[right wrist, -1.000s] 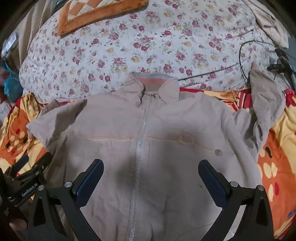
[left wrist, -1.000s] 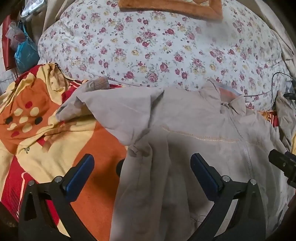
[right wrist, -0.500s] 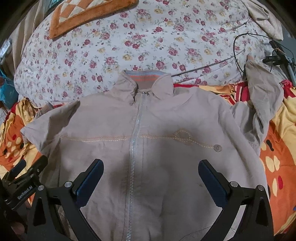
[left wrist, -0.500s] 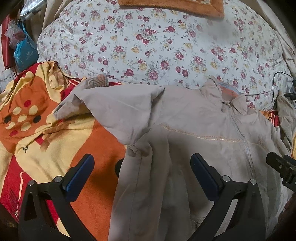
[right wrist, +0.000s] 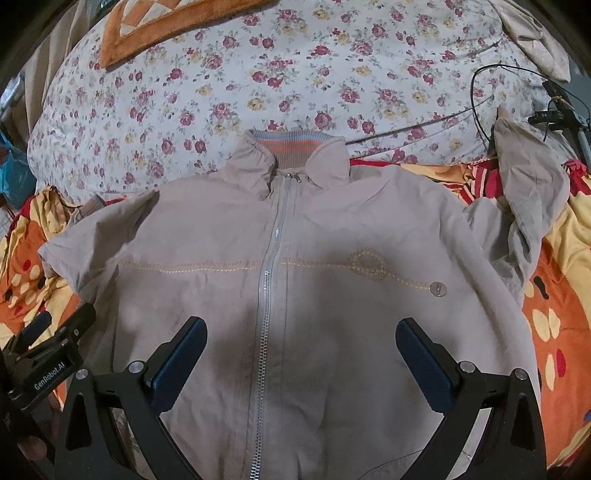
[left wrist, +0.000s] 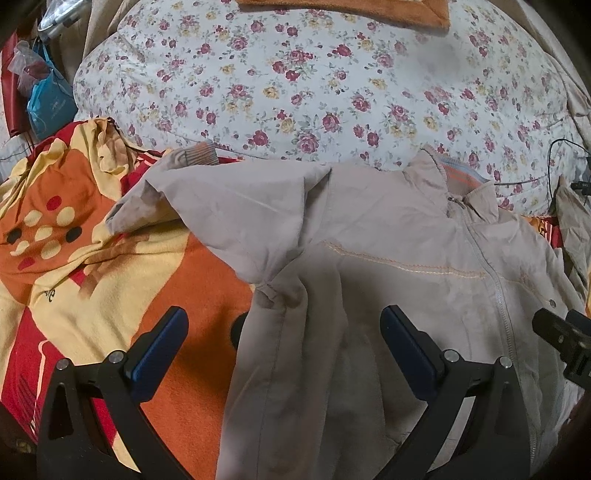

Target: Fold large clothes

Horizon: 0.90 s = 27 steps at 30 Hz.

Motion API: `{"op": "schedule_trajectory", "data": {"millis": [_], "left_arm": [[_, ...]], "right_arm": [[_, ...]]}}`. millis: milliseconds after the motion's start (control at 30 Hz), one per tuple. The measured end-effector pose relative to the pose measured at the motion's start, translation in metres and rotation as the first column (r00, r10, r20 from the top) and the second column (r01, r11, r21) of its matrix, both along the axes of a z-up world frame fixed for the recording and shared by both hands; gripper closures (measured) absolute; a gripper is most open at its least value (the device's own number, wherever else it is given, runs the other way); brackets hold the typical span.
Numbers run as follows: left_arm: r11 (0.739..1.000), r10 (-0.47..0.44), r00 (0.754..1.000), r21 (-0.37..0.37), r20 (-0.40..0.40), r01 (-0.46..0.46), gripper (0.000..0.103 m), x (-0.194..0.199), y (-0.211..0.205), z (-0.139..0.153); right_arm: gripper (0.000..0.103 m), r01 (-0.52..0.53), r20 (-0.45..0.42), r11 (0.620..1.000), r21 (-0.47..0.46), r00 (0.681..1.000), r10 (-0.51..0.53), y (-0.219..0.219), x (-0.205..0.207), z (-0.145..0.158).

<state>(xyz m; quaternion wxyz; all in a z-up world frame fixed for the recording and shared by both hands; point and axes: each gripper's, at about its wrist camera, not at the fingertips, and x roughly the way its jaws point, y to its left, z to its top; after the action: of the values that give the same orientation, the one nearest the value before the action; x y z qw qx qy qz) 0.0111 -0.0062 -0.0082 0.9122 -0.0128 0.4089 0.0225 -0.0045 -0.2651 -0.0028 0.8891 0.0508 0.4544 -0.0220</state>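
A beige zip-up jacket lies face up on the bed, zipped, with a striped knit collar at the far end. Its left sleeve bends outward over the orange blanket. The right sleeve lies crumpled at the far right. My left gripper hovers open over the jacket's left side seam, nothing between its blue pads. Above the jacket's chest, astride the zipper, my right gripper is also open and empty. Each gripper's body shows at the edge of the other view.
An orange, yellow and red blanket covers the bed under the jacket. A white floral quilt is bunched behind the collar, with an orange patterned cloth on it. Black cables lie at the far right; blue bags hang far left.
Both grippers have drawn slightly back toward the jacket's hem, so the jacket sits a little farther off in both views. The jacket has not moved and both grippers stay open.
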Motion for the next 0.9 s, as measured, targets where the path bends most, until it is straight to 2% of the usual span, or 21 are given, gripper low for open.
{"op": "schedule_trajectory", "data": {"millis": [167, 900], "left_arm": [[1.0, -0.001, 1.0, -0.001, -0.027, 0.001, 0.0, 0.0011, -0.0003, -0.0016], [1.0, 0.0, 1.0, 0.014, 0.01, 0.0, 0.0, 0.0013, -0.0008, -0.0046]], "right_arm": [[0.001, -0.034, -0.003, 0.999, -0.014, 0.999, 0.034, 0.0059, 0.0, -0.0015], [0.001, -0.041, -0.008, 0.999, 0.009, 0.999, 0.041, 0.0062, -0.0004, -0.0047]]}}
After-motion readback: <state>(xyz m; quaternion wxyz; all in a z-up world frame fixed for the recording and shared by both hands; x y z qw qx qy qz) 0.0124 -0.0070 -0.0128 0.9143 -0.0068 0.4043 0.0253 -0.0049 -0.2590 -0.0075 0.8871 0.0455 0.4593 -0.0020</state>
